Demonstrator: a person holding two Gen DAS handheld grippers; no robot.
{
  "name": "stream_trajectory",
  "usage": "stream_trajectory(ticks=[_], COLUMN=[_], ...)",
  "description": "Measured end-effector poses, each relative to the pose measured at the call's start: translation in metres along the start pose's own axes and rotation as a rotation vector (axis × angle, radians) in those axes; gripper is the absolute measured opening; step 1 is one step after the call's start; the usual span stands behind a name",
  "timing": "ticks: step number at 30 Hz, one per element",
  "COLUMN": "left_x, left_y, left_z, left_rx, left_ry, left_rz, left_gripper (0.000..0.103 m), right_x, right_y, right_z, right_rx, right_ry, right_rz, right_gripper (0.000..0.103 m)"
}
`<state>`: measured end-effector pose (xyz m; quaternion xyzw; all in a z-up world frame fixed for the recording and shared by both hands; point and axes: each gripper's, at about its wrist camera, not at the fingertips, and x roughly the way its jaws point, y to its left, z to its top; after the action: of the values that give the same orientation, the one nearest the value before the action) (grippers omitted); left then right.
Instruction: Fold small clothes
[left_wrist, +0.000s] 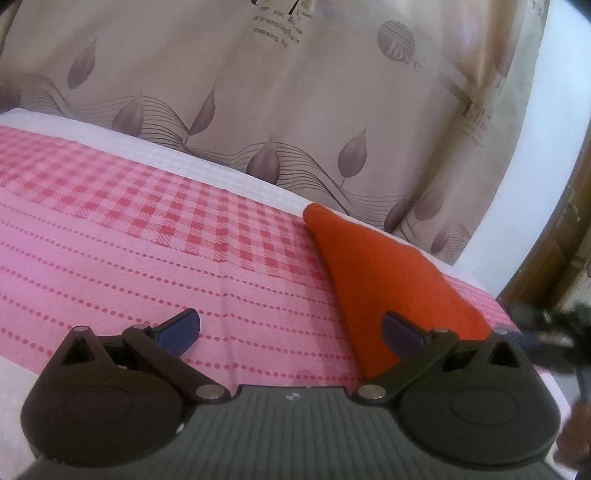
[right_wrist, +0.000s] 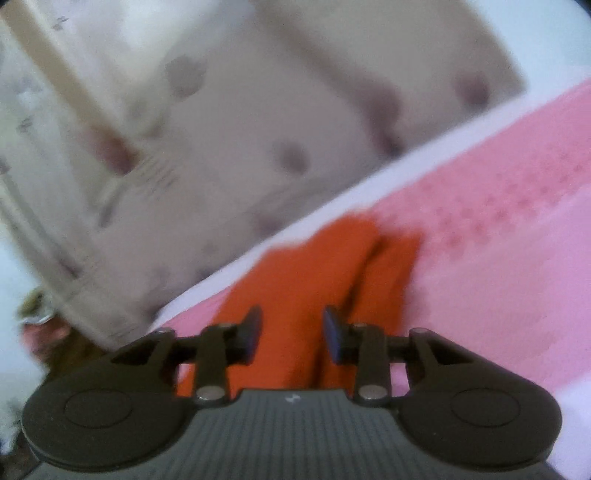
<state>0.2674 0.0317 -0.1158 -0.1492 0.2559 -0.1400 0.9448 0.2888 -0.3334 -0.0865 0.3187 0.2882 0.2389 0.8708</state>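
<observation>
An orange garment (left_wrist: 384, 273) lies folded into a long wedge on the pink bedspread (left_wrist: 147, 236), near the bed's far right edge. My left gripper (left_wrist: 291, 330) is open wide just left of it, its right pad (left_wrist: 400, 332) over the cloth's near corner, nothing between the jaws. The right wrist view is blurred and tilted. There the orange garment (right_wrist: 314, 273) runs away from my right gripper (right_wrist: 293, 332), whose jaws stand part open above the cloth with a clear gap between the pads; they do not press on it.
A beige curtain (left_wrist: 295, 92) with leaf prints hangs behind the bed. A white strip of sheet (left_wrist: 221, 173) borders the pink bedspread at the far edge. Dark items (left_wrist: 554, 325) sit beyond the bed's right corner. A white wall (left_wrist: 535, 166) is at the right.
</observation>
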Motion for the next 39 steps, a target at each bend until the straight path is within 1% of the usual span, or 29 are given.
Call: stream_trajectory(ticks=[2,3,5,6,8,9,10,12,14,15,16,17,19,20,21,23,25,27,29,30,31,32,33,34,35,36,37,38,39], left_x=[0.000,0.000,0.000,0.000,-0.001,-0.001,0.000,-0.001,-0.001,-0.001,-0.001,-0.001,-0.001,-0.001,-0.001,0.000,0.000,0.000,0.000,-0.001,-0.001,-0.002,-0.002,-0.003,-0.004,-0.007,-0.011,-0.015,-0.019], left_y=[0.000,0.000,0.001,0.001,0.001,0.001,0.001,0.001,0.001,0.001,0.001,0.002,0.002,0.003,0.002,0.002,0.002,0.002,0.002,0.001,0.001,0.001,0.000,-0.001,-0.002,-0.004,-0.007,-0.010,-0.014], left_z=[0.000,0.000,0.000,0.000,0.000,0.000,0.000,0.000,0.000,0.000,0.000,0.000,0.000,0.000,0.000,0.000,0.000,0.000,0.000,0.000,0.000,0.000,0.000,0.000,0.000,-0.001,-0.001,-0.002,-0.002], left_rx=[-0.001,-0.003,-0.005,-0.006,-0.006,-0.005,-0.005,-0.004,-0.005,-0.007,-0.009,-0.012,-0.015,-0.015,-0.015,-0.014,-0.014,-0.016,-0.014,-0.013,-0.012,-0.010,-0.007,-0.004,0.001,0.012,0.027,0.054,0.089], left_ry=[-0.001,-0.002,-0.002,-0.002,-0.003,-0.003,-0.002,-0.003,-0.003,-0.004,-0.004,-0.003,-0.005,-0.005,-0.005,-0.005,-0.005,-0.005,-0.005,-0.006,-0.008,-0.013,-0.018,-0.020,-0.025,-0.040,-0.061,-0.083,-0.092], left_rz=[0.004,0.006,0.006,0.007,0.008,0.007,0.007,0.007,0.007,0.009,0.010,0.011,0.013,0.013,0.014,0.014,0.014,0.015,0.016,0.017,0.018,0.019,0.018,0.018,0.019,0.015,0.002,-0.026,-0.061], left_gripper=[0.103,0.103,0.103,0.103,0.103,0.103,0.103,0.103,0.103,0.103,0.103,0.103,0.103,0.103,0.103,0.103,0.103,0.103,0.103,0.103,0.103,0.103,0.103,0.103,0.103,0.103,0.103,0.103,0.103], right_x=[0.001,0.002,0.007,0.009,0.008,0.010,0.013,0.018,0.024,0.027,0.029,0.030,0.030,0.026,0.020,-0.001,-0.021,-0.032,-0.029,-0.029,-0.030,-0.039,-0.045,-0.047,-0.047,-0.044,-0.041,-0.034,-0.030], right_y=[0.006,0.007,0.007,0.004,-0.005,-0.008,-0.007,-0.005,0.002,0.007,0.014,0.021,0.035,0.043,0.051,0.062,0.072,0.073,0.063,0.053,0.046,0.036,0.031,0.029,0.030,0.033,0.038,0.041,0.042], right_z=[-0.017,-0.022,-0.030,-0.033,-0.037,-0.040,-0.043,-0.047,-0.046,-0.046,-0.045,-0.044,-0.040,-0.036,-0.028,-0.012,0.000,0.001,-0.008,-0.016,-0.022,-0.028,-0.032,-0.038,-0.046,-0.052,-0.060,-0.065,-0.069], right_rx=[0.005,0.002,-0.005,0.016,0.095,0.128,0.137,0.125,0.073,0.025,-0.037,-0.103,-0.245,-0.330,-0.390,-0.450,-0.509,-0.525,-0.555,-0.509,-0.451,-0.358,-0.290,-0.240,-0.232,-0.257,-0.298,-0.322,-0.334], right_ry=[0.052,0.070,0.105,0.116,0.116,0.122,0.135,0.137,0.130,0.119,0.113,0.116,0.095,0.073,0.045,-0.011,-0.040,-0.030,0.021,0.043,0.034,0.005,-0.011,-0.013,-0.018,-0.021,-0.015,0.002,0.018], right_rz=[-0.004,-0.027,-0.103,-0.107,-0.045,0.007,0.036,0.029,0.024,0.001,-0.034,-0.081,-0.179,-0.232,-0.261,-0.282,-0.313,-0.322,-0.355,-0.340,-0.297,-0.192,-0.116,-0.068,-0.058,-0.070,-0.091,-0.103,-0.113], right_gripper=[0.043,0.043,0.045,0.046,0.051,0.061,0.064,0.064,0.064,0.055,0.029,0.020,0.011,0.010,0.009,0.008,0.008,0.008,0.008,0.008,0.009,0.009,0.011,0.020,0.028,0.045,0.059,0.062,0.062])
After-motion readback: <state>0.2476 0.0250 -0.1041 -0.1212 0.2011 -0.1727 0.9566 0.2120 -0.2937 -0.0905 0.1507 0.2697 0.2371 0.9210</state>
